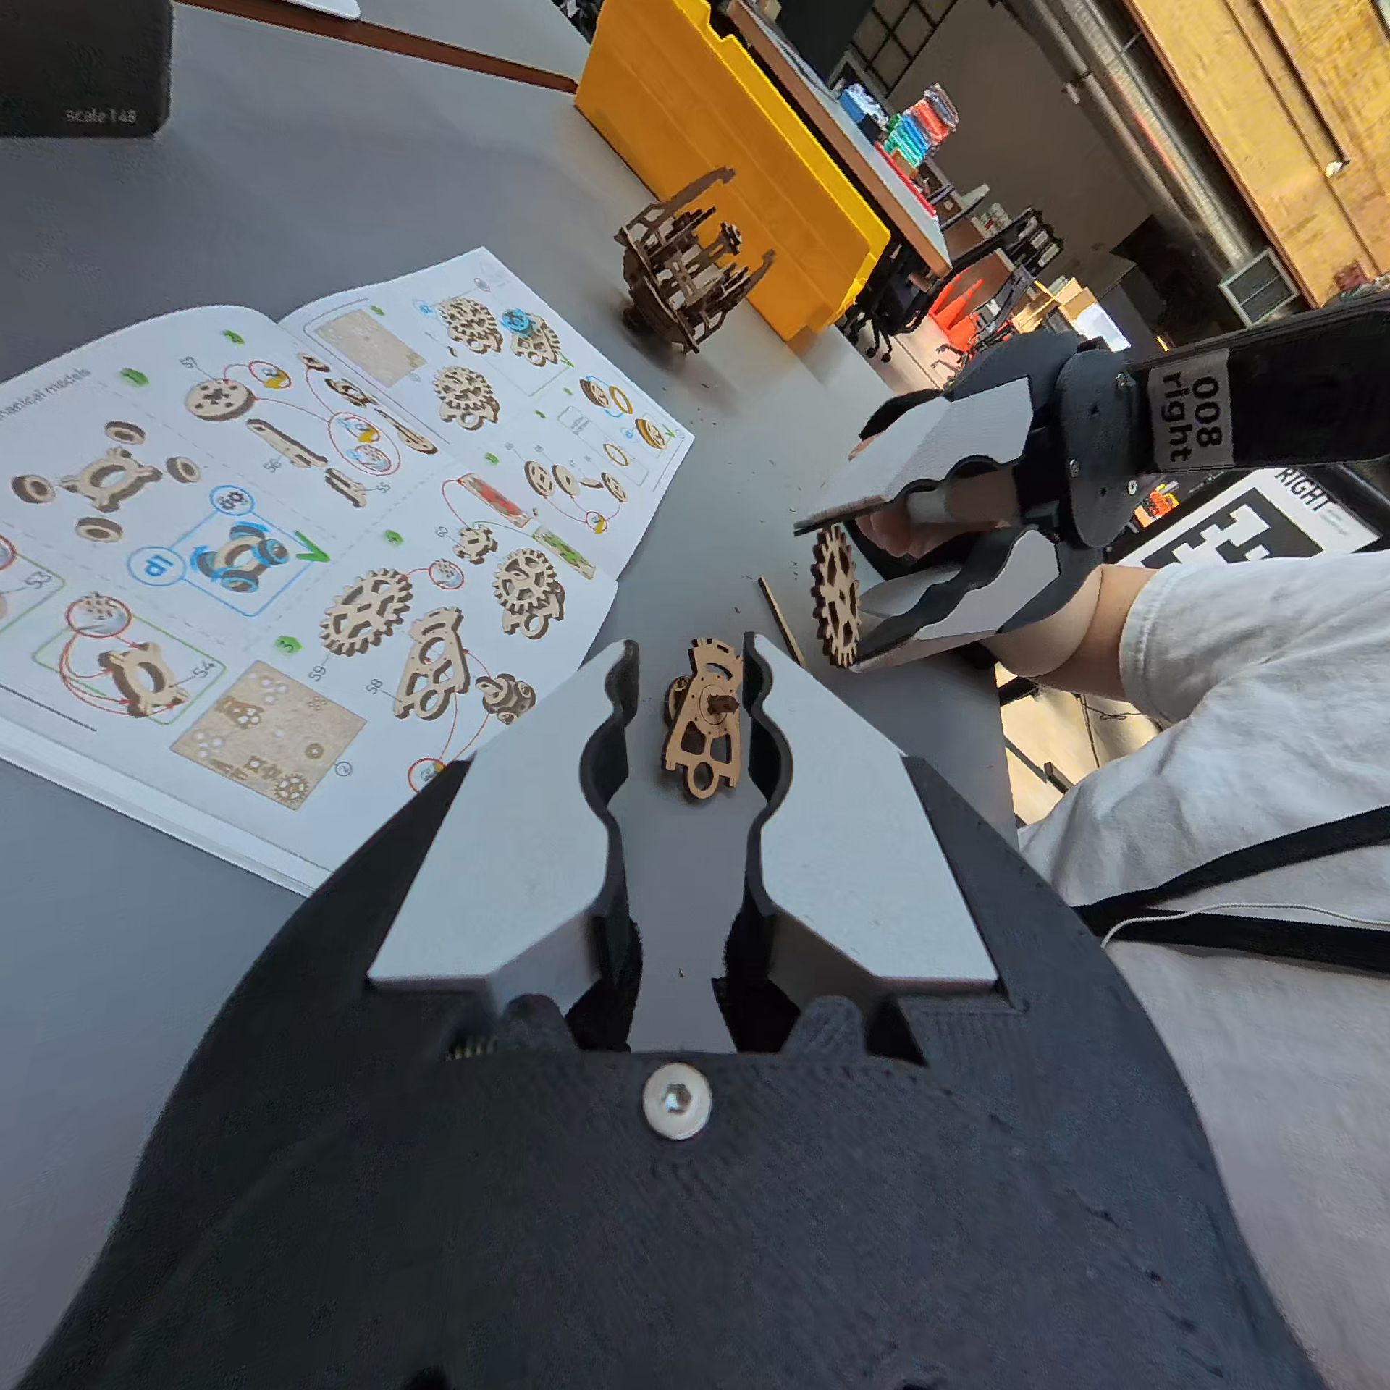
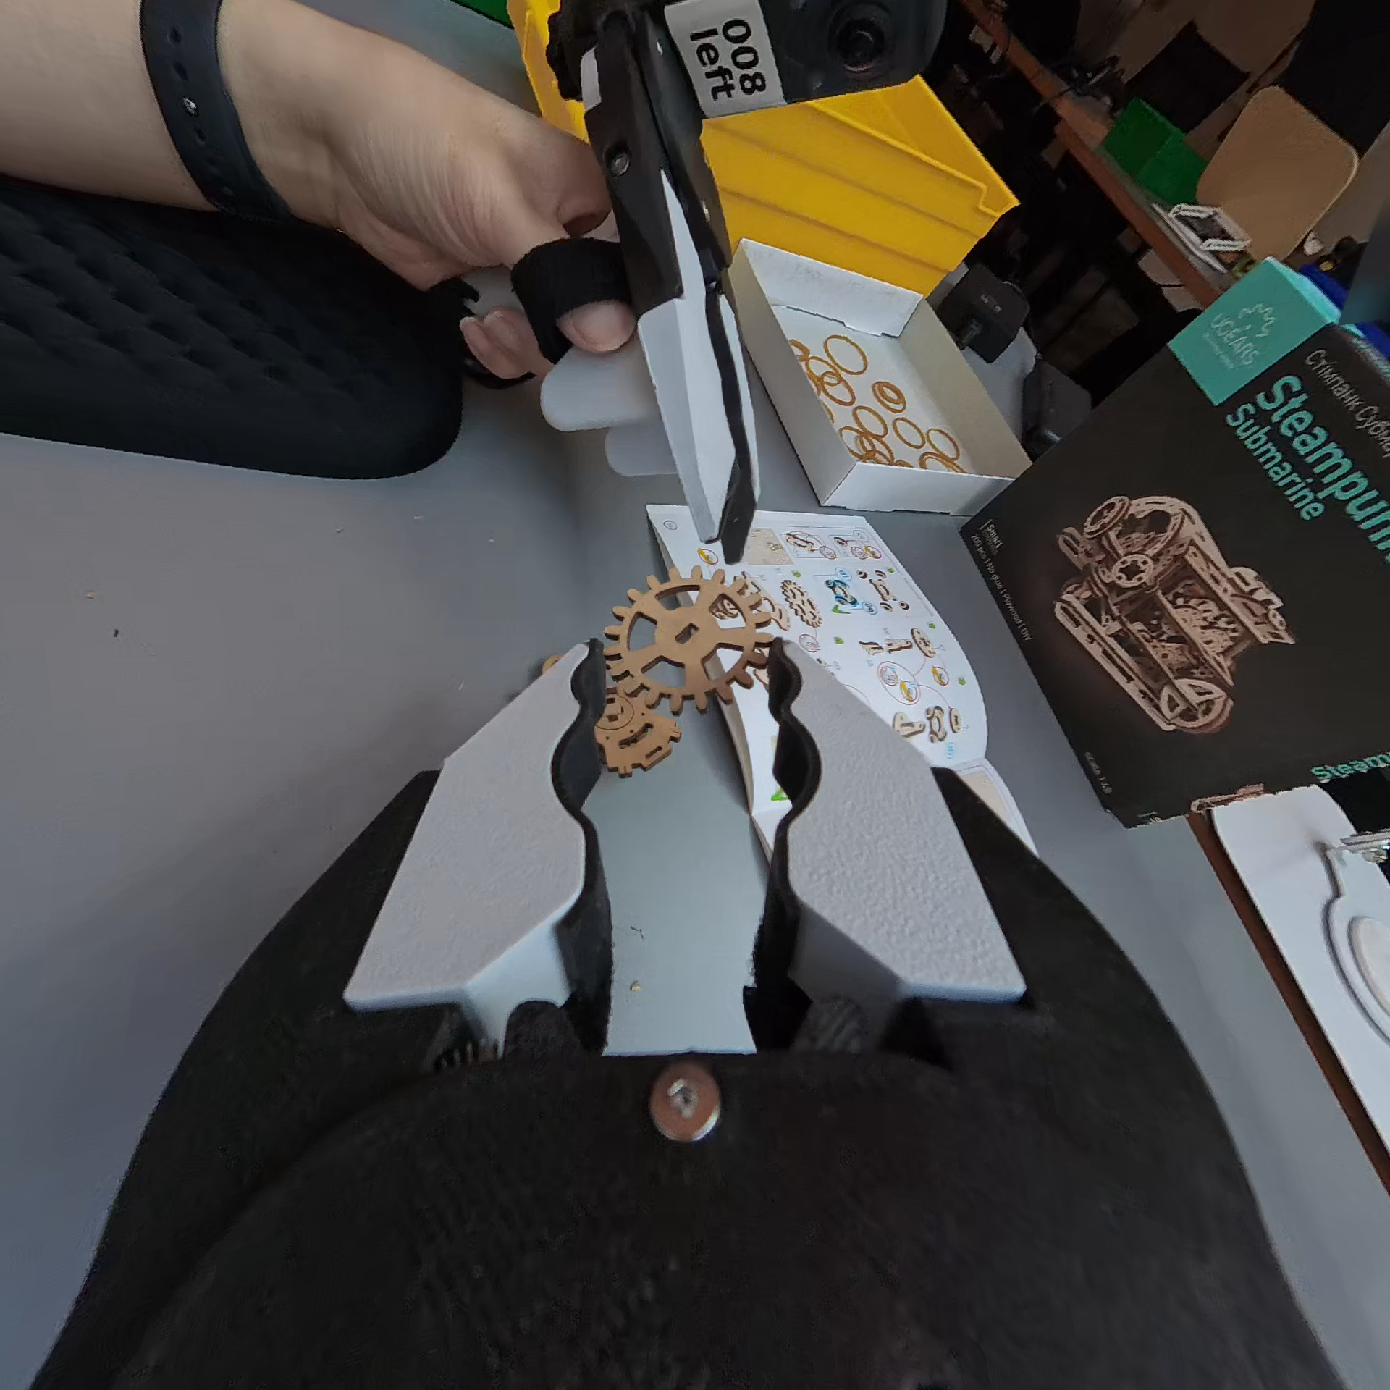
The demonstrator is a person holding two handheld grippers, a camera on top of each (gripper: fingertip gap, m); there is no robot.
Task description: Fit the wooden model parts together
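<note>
Holding the gear (image 2: 686, 638) upright across my right gripper (image 2: 688, 658) fingertips, I judge its hub must next meet the stub axle on the bracket assembly (image 1: 705, 726). That assembly lies on the table (image 1: 376, 188), long axis twelve-to-six, between my left gripper (image 1: 690, 666) fingers, parted and gripping nothing.

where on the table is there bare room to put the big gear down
Free: the grey table left of the right gripper, below the black cushion. Also between the booklet and the yellow bin, short of the dark wooden assembly. Crowded: around the small wooden plate, and toward the white tray and black box.
</note>
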